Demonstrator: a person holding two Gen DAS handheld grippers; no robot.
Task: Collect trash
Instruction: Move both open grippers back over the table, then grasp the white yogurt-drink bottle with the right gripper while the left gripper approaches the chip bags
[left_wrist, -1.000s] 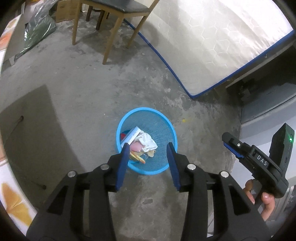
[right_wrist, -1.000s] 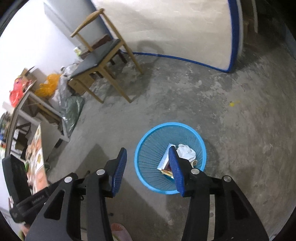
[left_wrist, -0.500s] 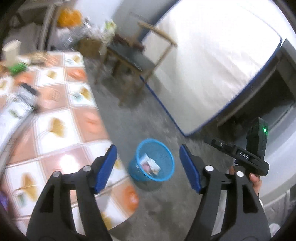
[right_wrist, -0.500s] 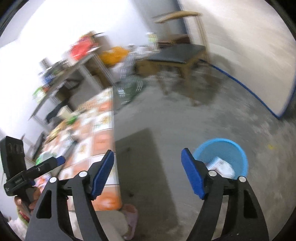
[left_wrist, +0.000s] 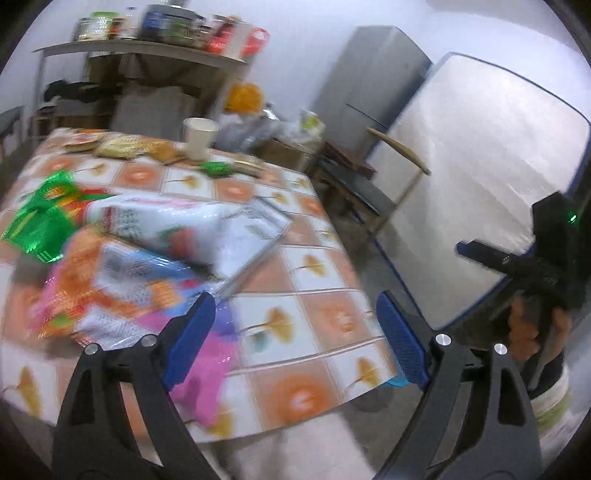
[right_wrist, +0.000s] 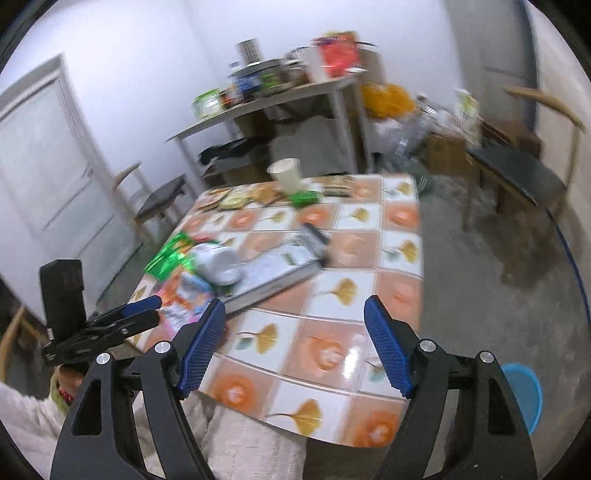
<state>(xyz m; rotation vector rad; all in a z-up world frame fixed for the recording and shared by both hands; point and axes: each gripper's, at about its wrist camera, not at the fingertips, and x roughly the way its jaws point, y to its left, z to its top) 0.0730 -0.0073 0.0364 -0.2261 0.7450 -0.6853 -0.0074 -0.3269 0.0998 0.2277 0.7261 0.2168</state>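
Snack wrappers lie on a tiled-pattern table (left_wrist: 325, 295): a green one (left_wrist: 37, 221), a white one (left_wrist: 177, 229), an orange-blue one (left_wrist: 110, 284) and a pink one (left_wrist: 210, 365). My left gripper (left_wrist: 295, 339) is open and empty above the table's near edge. My right gripper (right_wrist: 295, 347) is open and empty over the table (right_wrist: 325, 295); the wrappers (right_wrist: 184, 266) lie to its left. The blue bin (right_wrist: 524, 387) stands on the floor at the right. The left gripper also shows in the right wrist view (right_wrist: 144, 312).
A white paper cup (left_wrist: 199, 136) and more packets stand at the table's far end. A tray or book (right_wrist: 280, 266) lies mid-table. A wooden chair (right_wrist: 517, 177) stands right, a cluttered shelf (right_wrist: 277, 92) behind, a mattress (left_wrist: 480, 184) against the wall.
Both grippers have swung up and away from the blue bin on the floor to face the table, and both have opened wider. The view is motion-blurred.
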